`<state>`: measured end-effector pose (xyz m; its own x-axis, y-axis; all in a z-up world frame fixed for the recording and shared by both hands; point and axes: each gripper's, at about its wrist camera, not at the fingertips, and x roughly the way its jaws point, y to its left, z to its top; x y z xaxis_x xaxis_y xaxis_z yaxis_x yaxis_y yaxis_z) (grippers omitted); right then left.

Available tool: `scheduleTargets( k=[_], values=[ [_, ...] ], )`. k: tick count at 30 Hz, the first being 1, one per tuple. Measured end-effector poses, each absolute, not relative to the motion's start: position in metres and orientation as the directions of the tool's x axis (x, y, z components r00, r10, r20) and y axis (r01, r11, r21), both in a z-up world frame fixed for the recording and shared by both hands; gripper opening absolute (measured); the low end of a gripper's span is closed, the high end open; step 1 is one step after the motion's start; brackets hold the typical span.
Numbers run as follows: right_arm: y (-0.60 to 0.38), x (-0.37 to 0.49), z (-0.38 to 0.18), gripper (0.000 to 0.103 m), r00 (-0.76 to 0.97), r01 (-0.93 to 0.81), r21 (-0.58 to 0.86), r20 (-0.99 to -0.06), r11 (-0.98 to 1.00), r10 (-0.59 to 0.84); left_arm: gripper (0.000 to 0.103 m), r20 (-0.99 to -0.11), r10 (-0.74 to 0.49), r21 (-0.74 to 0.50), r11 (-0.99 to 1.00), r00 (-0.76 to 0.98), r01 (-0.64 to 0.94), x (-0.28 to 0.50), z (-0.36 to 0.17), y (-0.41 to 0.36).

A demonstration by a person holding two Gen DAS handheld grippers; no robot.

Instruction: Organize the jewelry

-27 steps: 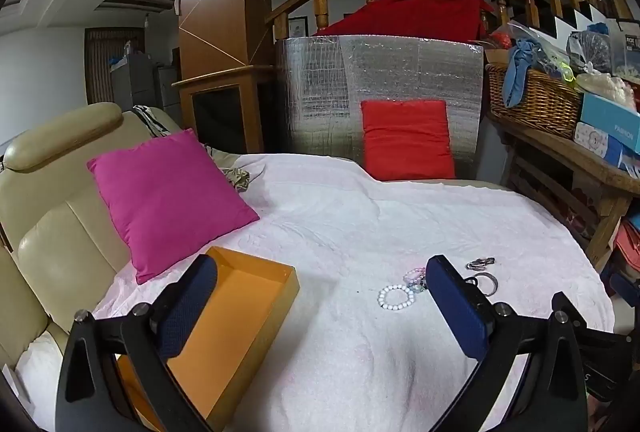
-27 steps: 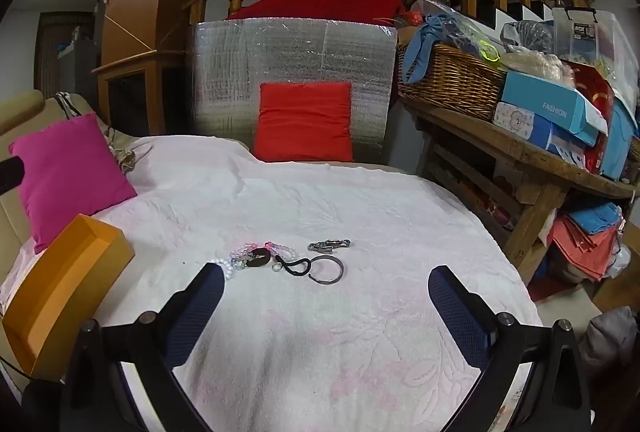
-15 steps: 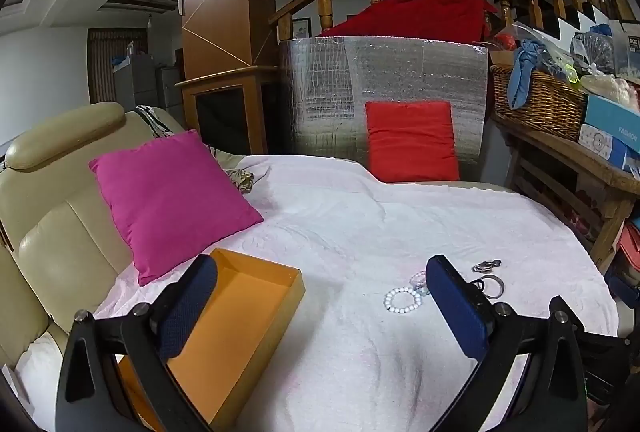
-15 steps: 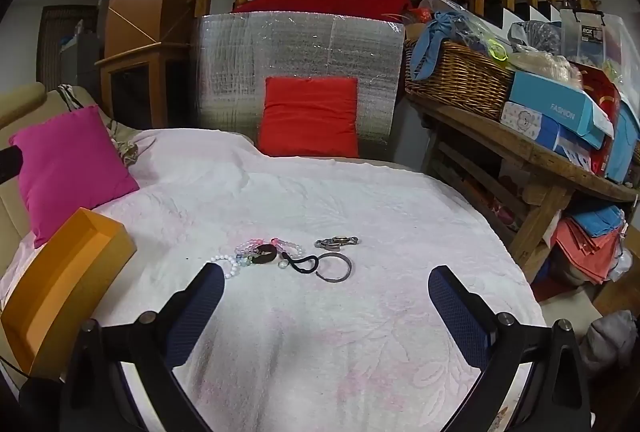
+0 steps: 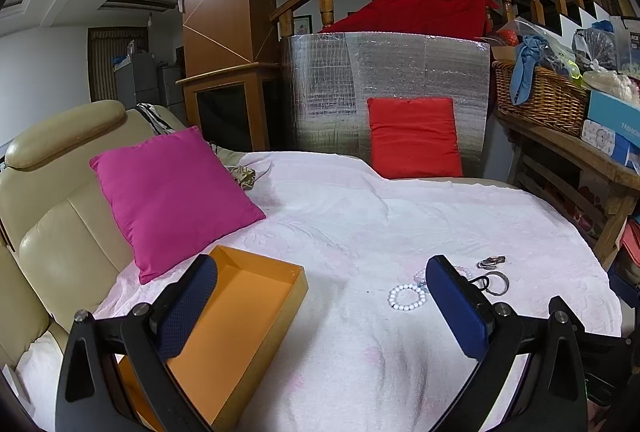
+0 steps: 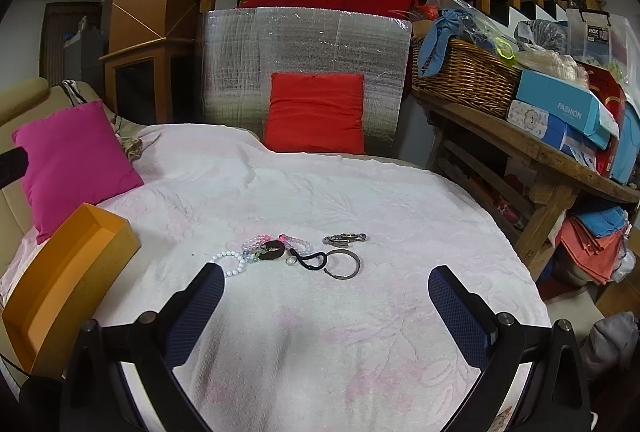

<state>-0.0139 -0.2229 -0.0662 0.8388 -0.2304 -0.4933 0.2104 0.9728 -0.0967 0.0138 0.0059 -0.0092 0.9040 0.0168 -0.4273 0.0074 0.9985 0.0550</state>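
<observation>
Seen from the left wrist view, the orange box (image 5: 236, 324) lies open at about 7 o'clock on the pale pink blanket (image 5: 360, 216), its near end under the left gripper's near finger, with the magenta cushion (image 5: 168, 195) just behind it at 10 o'clock. The left gripper (image 5: 320, 296) has its jaws spread wide, nothing between them but blanket. At 4 o'clock, just beside its far finger, sits the white bead bracelet (image 5: 407, 297). In the right wrist view the same bracelet (image 6: 230, 262) starts a small row at the centre: next a cluster of pastel bead bracelets (image 6: 256, 246), a black hair tie (image 6: 310, 260), a dark metal ring (image 6: 344, 264), and at 1 o'clock of that a silver clasp piece (image 6: 344, 238). The right gripper (image 6: 326, 284) hangs spread wide at 6 o'clock, empty. A red cushion (image 6: 316, 117) stands at 12 o'clock.
</observation>
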Motion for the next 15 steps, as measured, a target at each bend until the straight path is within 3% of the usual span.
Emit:
scheduleTargets(
  k=[15],
  values=[
    [-0.2322, -0.0087, -0.0729, 0.103, 0.831, 0.218, -0.086, -0.506, 0.972, -0.231, 0.103, -0.447, 0.014, 0.077, 0.997, 0.894, 0.023, 0.0207, -0.0184, -0.0003]
  ],
)
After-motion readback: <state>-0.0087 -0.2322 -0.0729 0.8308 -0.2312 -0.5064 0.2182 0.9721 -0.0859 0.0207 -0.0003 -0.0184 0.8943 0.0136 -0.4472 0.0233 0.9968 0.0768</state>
